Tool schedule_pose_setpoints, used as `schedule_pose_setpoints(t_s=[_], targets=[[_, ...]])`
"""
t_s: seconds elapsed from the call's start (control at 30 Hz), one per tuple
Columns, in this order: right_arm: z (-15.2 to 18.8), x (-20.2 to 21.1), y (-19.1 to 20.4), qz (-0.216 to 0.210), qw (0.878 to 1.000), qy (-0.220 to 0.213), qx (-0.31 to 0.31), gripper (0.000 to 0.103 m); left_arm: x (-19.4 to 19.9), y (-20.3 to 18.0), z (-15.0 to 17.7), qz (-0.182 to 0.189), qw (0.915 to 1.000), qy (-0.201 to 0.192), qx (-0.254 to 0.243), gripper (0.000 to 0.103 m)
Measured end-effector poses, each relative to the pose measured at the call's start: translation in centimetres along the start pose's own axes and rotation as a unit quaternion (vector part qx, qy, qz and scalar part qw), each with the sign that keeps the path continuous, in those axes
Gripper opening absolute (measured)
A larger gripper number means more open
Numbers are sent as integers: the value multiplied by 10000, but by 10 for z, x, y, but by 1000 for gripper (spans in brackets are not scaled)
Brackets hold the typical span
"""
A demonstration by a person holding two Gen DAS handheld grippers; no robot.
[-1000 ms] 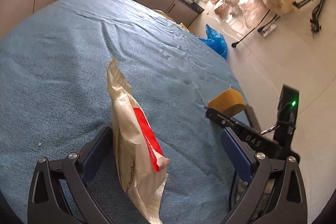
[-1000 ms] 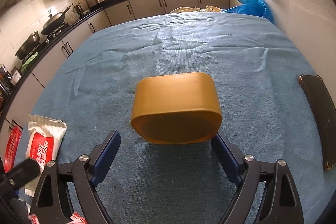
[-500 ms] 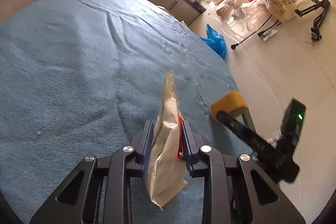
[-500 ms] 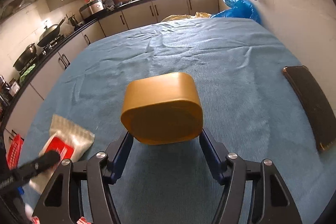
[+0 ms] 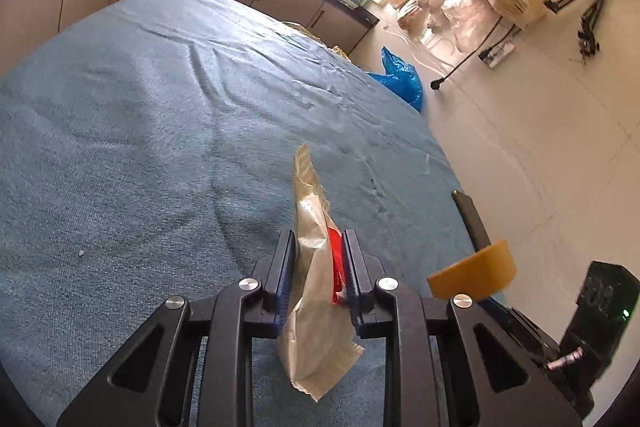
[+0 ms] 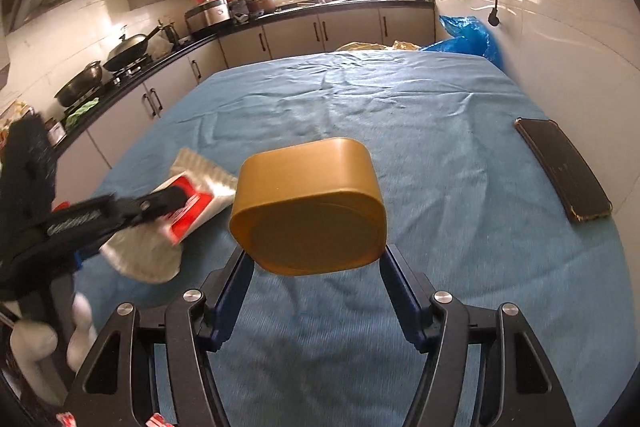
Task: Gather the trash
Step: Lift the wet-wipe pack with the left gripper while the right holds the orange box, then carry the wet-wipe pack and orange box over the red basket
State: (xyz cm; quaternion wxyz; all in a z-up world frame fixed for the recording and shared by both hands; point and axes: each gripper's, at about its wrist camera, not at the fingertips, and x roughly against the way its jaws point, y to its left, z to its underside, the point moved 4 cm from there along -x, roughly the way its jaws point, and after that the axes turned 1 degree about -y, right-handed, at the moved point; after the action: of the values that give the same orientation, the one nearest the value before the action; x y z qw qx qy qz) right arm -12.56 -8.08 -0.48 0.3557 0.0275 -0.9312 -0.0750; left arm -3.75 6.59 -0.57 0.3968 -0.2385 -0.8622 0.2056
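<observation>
Closest to the left wrist camera, the left gripper (image 5: 318, 259) has its two fingers pressed almost together on a white and red snack wrapper (image 5: 316, 311). The wrapper stands on edge between the blue pads; its crumpled lower end hangs out below them and its narrow upper end rises above the fingertips. It appears lifted off the blue tablecloth (image 5: 140, 131), though the wrist view does not make this certain. In the right wrist view the same wrapper (image 6: 192, 215) shows at the left, blurred, with the dark finger of the left gripper (image 6: 168, 199) across its red label.

Next, the right gripper (image 6: 316, 263) holds a tan rounded container (image 6: 308, 211). Its fingers are spread wide, one against each side of the container near its lower edge, and the container is tipped so that its flat dark face looks toward the camera. It hangs above the tablecloth (image 6: 440, 147). From the left wrist view only a tan corner of the container (image 5: 472, 273) shows at the right, just beside the left gripper.

Further out, a dark phone (image 6: 562, 169) lies flat near the right edge of the table. Beyond the far end of the table there is a blue plastic bag (image 6: 468, 39), and behind it the kitchen cabinets (image 6: 320, 31) under the window.
</observation>
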Motion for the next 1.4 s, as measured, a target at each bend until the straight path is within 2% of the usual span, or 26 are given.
schedule_pose_setpoints(t_s=[0.07, 0.1, 0.13, 0.2, 0.3, 0.37, 0.4, 0.43, 0.5, 0.7, 0.77, 0.83, 0.97, 1.17, 1.27, 1.4], targets=[[7, 3, 2, -30, 10000, 2, 13, 70, -8, -5, 3, 129, 9995, 273, -102, 23], [10, 4, 2, -60, 10000, 13, 3, 70, -12, -6, 4, 100, 9992, 376, -131, 29], [14, 6, 2, -79, 10000, 19, -5, 70, -14, -6, 5, 17, 9991, 393, -165, 40], [17, 8, 2, -92, 10000, 8, -22, 70, -13, -8, 5, -74, 9992, 321, -221, 53], [20, 12, -1, -118, 9999, -29, -92, 70, -15, -11, 6, -107, 9988, 358, -302, 54], [22, 14, -1, -108, 9999, -64, -76, 70, -17, -18, 8, -151, 9980, 374, -489, 50], [25, 16, -1, -91, 9999, -75, -60, 70, -17, -22, 10, -185, 9971, 381, -638, 31], [28, 18, 0, -72, 9999, -76, -37, 70, -19, -27, 13, -192, 9959, 444, -761, 22], [31, 19, 0, -73, 10000, -51, -8, 70, -16, -30, 15, -198, 9952, 393, -873, 20], [29, 40, 6, -48, 9996, -163, 244, 70, -5, -24, 13, -376, 9963, 115, -763, 19], [27, 48, 8, -44, 9992, -214, 321, 70, -2, -26, 16, -461, 9955, 184, -807, 19], [25, 55, 13, -54, 9987, -269, 421, 70, 8, -28, 22, -360, 9961, 290, -756, 18], [27, 59, 25, -124, 9979, -283, 576, 70, 46, -30, 40, -273, 9952, 278, -903, 18], [29, 54, 60, -503, 9959, -235, 711, 70, 129, -21, 63, -402, 9936, -238, -1027, 18], [30, 49, 83, -702, 9937, -190, 855, 70, 166, -10, 71, -702, 9906, -635, -984, 18], [31, 41, 114, -955, 9896, -126, 1069, 70, 204, 15, 79, -1215, 9845, -970, -817, 18]])
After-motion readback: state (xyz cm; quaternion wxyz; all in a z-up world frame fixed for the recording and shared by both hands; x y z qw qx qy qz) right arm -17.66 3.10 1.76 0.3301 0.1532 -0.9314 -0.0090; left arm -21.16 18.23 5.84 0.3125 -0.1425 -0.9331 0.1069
